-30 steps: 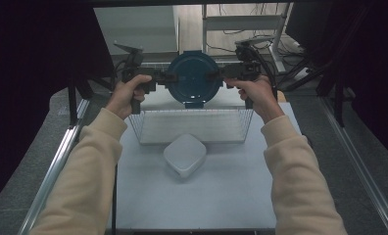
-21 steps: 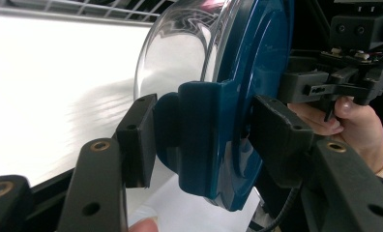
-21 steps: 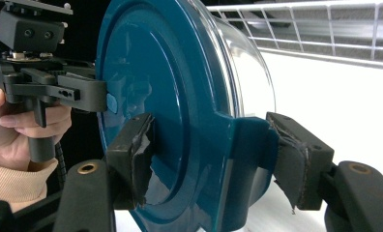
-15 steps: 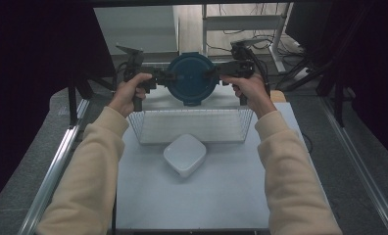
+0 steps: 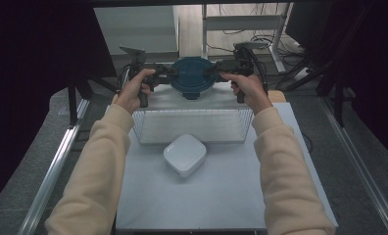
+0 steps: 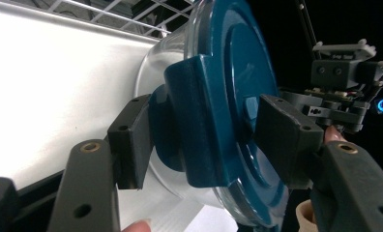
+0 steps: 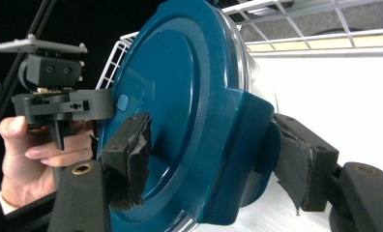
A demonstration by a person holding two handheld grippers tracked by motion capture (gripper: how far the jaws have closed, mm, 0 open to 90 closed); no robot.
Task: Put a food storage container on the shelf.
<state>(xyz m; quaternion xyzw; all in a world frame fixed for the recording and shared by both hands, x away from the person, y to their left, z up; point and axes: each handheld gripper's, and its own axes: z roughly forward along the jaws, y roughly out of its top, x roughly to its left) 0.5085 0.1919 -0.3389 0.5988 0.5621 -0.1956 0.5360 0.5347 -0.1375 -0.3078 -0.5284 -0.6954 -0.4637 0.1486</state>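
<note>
The left gripper (image 5: 165, 74) and the right gripper (image 5: 216, 68) take the round container (image 5: 193, 78) from opposite sides, each set of jaws straddling one of the teal lid's side latches, so the load is shared and the tub stays level between them. In the left gripper view the left jaws have just been opening: the latch tab (image 6: 199, 121) sits between the pads (image 6: 131, 140), though a sliver of gap shows at the top pad, so this looks like a loosening hold rather than a firm clamp. In the right gripper view the worn pads (image 7: 127, 159) bracket the opposite tab (image 7: 247, 145), close against it. The container hangs at the far edge of the white table (image 5: 221, 196), just beyond the wire rack (image 5: 192, 125); the white square dish (image 5: 184, 154) waits nearer the person. My read: they're setting it down at the back.
</note>
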